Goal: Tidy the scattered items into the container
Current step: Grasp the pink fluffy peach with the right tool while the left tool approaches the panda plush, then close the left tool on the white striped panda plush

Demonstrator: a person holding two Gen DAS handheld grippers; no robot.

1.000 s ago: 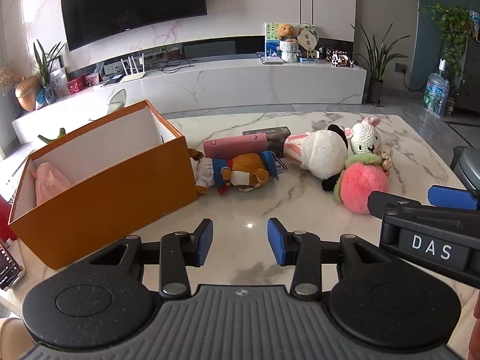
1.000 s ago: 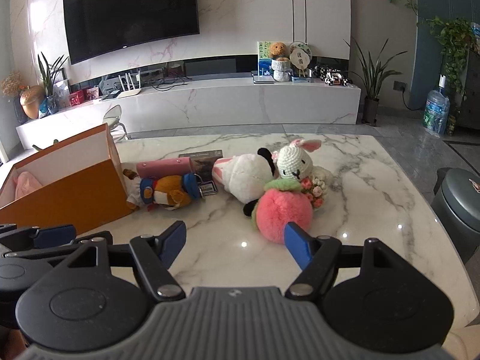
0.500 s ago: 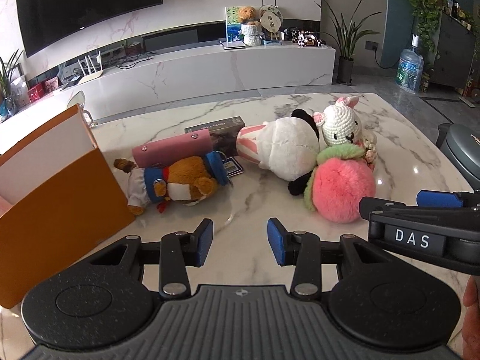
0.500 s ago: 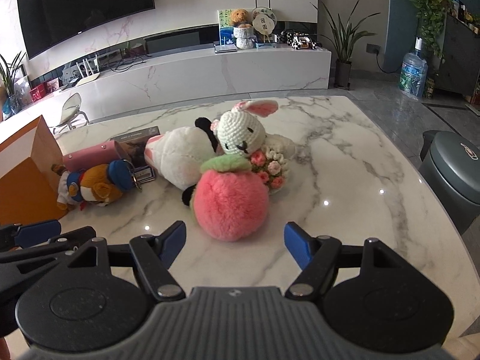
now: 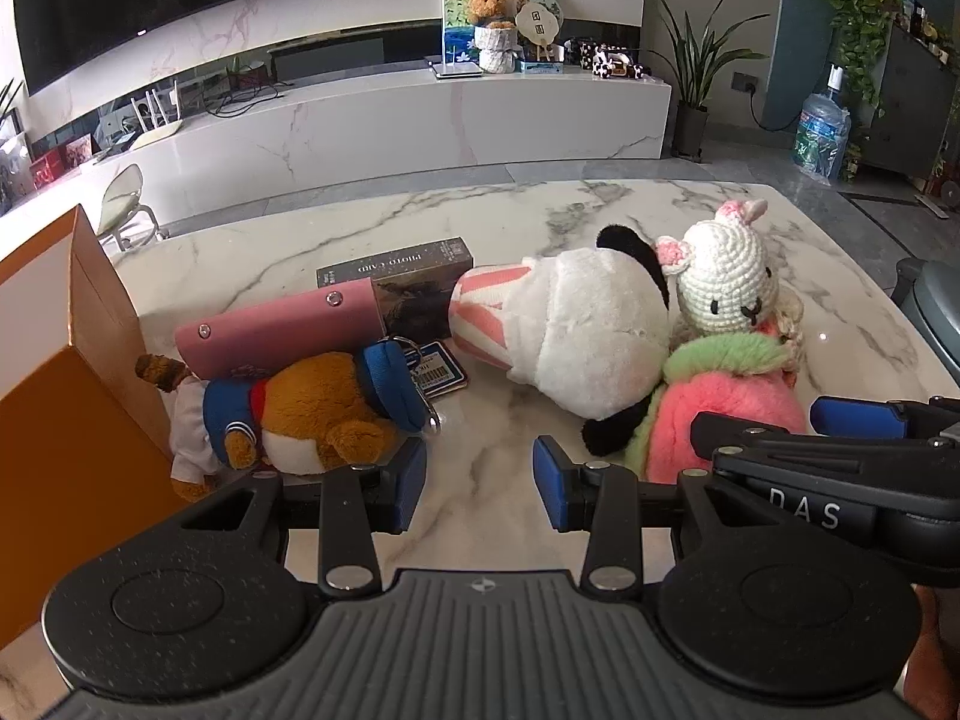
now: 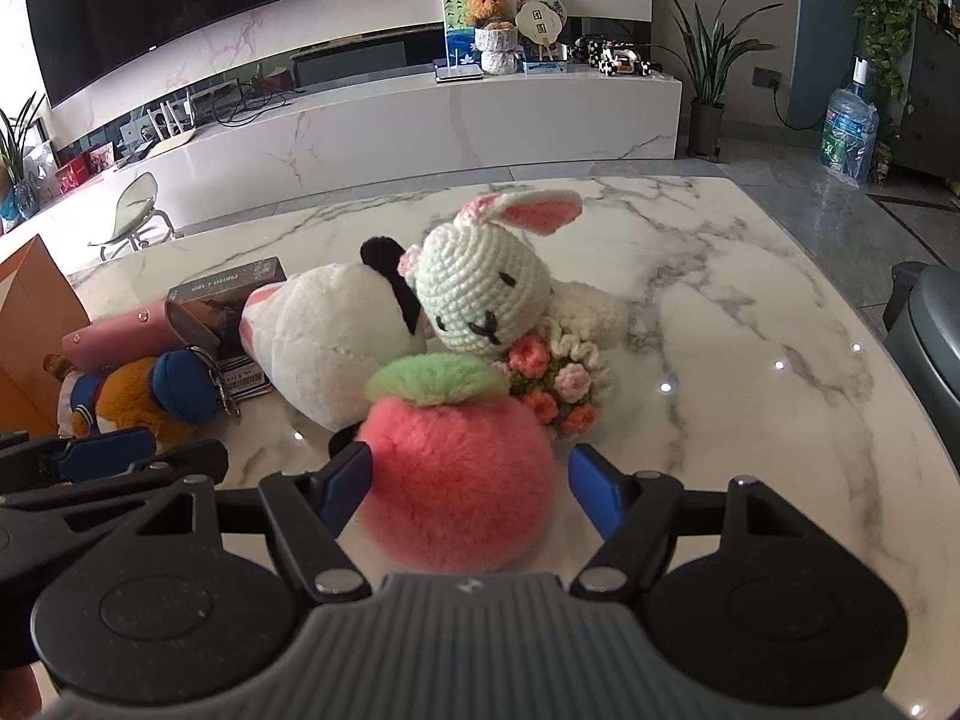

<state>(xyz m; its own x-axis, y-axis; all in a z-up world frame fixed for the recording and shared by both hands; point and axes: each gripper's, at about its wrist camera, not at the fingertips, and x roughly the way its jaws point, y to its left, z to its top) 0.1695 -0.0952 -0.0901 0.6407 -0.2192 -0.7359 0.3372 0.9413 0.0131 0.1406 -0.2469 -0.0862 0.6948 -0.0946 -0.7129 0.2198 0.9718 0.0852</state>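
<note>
I have my right gripper (image 6: 469,483) spread wide around the fluffy pink peach-shaped plush with its green leaf cap (image 6: 453,468), one blue pad on each side of it and neither yet pressing into the fur, so I judge this the start of a pick: the reach is done and the squeeze is not. The peach sits on the white marble table (image 6: 750,324) directly between my fingers, leaning against the crocheted white rabbit holding a bunch of knitted flowers (image 6: 486,294) just ahead of it, with the white-and-black plush dog in pink stripes (image 6: 336,342) ahead and to the left. My left gripper (image 5: 480,477) is released too, holding nothing, its pads apart over bare marble; just ahead and to its left lies the brown bear plush in a blue sailor outfit (image 5: 300,414), with a pink snap-button pouch (image 5: 282,330) and a dark photo card box (image 5: 414,285) beyond it. The orange cardboard box (image 5: 66,420), where all of this belongs, stands at the far left of that tool, its near corner touching or almost touching the bear's feet. The next move, as I see it, calls for closing the right pads on the peach at its widest part, lifting it straight up so the rabbit's flowers are not dragged along, then carrying it leftward across my other tool to the box.
</note>
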